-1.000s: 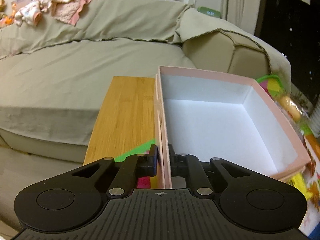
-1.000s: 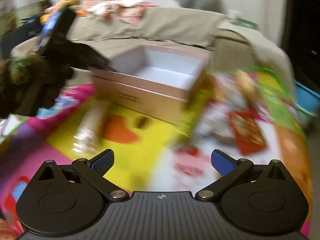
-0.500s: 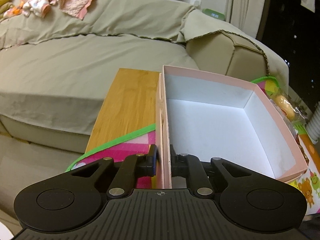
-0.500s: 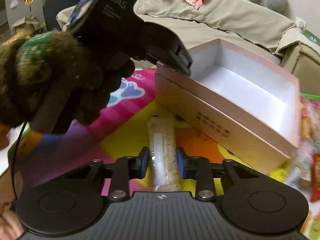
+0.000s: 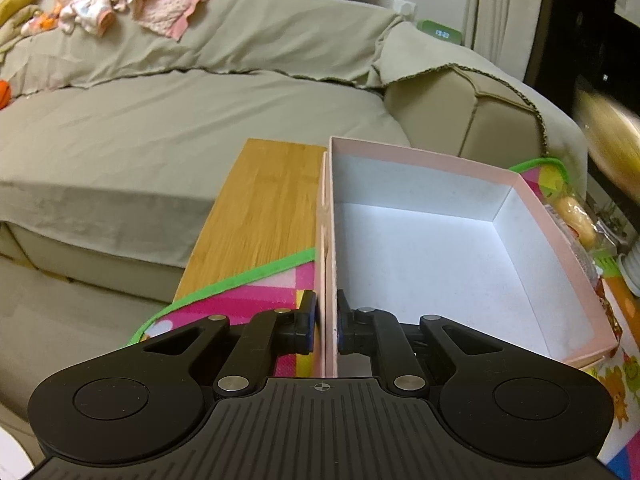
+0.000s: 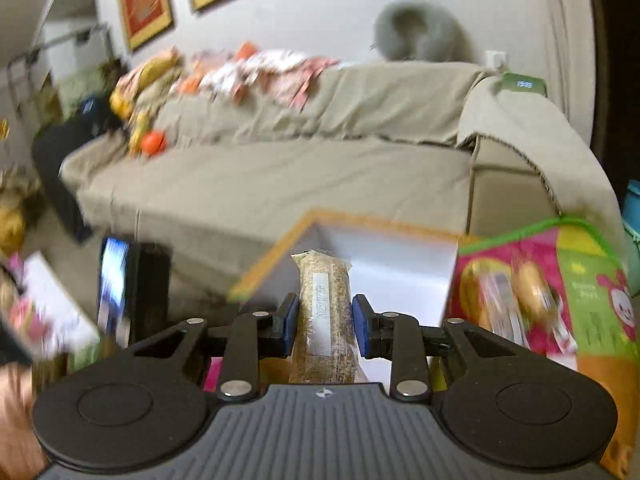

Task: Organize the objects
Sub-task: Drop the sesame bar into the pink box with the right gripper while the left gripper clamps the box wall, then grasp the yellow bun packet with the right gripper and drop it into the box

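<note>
The left gripper (image 5: 326,330) is closed on the near end of the left wall of the pink box (image 5: 544,216), one blue-padded finger (image 5: 307,322) outside the wall and the other inside, both pressed against the thin card. The box is open-topped, white inside, with nothing visible in it. It sits on a bright patchwork play mat (image 5: 256,296) with a green border, and its far left part runs alongside a wooden board (image 5: 264,208) that reaches toward the sofa (image 5: 160,128). Just past the box's right wall lie wrapped snacks (image 5: 576,216), partly hidden by that wall.

The right gripper (image 6: 325,322) is closed most of the way on a snack bar (image 6: 326,312) in a clear wrapper, its pads pinching the bar's long sides around the middle. The bar points straight ahead, away from the camera, with a white strip of printed digits facing up. The far end of the bar appears in front of the box's white interior (image 6: 392,264), above the near left part of the box; whether it is over the rim or inside, the blurred right wrist view does not settle. To the right of the box, on the mat, are more wrapped snacks (image 6: 516,292), blurred. A grey neck pillow (image 6: 420,36) rests on the top of the sofa back, and baby clothes (image 5: 152,4) are heaped along it to the left.
</note>
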Action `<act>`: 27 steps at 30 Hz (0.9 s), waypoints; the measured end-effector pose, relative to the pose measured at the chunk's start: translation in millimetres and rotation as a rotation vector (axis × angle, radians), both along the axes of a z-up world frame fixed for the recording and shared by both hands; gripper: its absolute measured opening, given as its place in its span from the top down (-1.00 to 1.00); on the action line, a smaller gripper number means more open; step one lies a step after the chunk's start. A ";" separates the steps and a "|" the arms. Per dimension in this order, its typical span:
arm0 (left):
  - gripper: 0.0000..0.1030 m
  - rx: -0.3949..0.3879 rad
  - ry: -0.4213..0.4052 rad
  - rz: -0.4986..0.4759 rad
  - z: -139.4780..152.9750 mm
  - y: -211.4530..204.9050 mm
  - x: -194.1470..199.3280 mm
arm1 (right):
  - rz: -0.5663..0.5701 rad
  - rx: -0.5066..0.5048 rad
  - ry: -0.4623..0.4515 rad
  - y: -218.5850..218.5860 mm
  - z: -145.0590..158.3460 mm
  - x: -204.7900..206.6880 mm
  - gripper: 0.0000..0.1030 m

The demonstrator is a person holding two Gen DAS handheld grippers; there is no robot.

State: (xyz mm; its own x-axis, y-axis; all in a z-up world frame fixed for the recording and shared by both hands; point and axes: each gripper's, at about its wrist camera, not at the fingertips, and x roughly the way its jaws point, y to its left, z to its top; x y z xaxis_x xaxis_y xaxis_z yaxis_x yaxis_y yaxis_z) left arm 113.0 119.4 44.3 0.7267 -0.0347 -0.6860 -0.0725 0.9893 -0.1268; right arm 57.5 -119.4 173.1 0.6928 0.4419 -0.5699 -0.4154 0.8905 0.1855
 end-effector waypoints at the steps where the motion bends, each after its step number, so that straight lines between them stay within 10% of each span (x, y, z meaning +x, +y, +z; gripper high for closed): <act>1: 0.79 0.000 0.000 0.002 0.2 -0.1 0.0 | -0.011 0.020 -0.001 4.1 1.7 12.8 0.46; 9: 0.79 -0.004 0.011 0.020 -2.0 -0.4 -0.5 | -0.004 0.120 0.074 26.2 -16.9 72.2 0.29; 20: 0.76 -0.043 0.016 0.050 -2.8 -4.9 -7.9 | -0.219 -0.139 0.028 -63.1 -75.5 3.3 0.10; 27: 0.75 -0.049 0.016 0.052 -2.0 -4.1 -8.2 | -0.106 -0.275 0.051 -52.1 -120.5 -27.0 0.09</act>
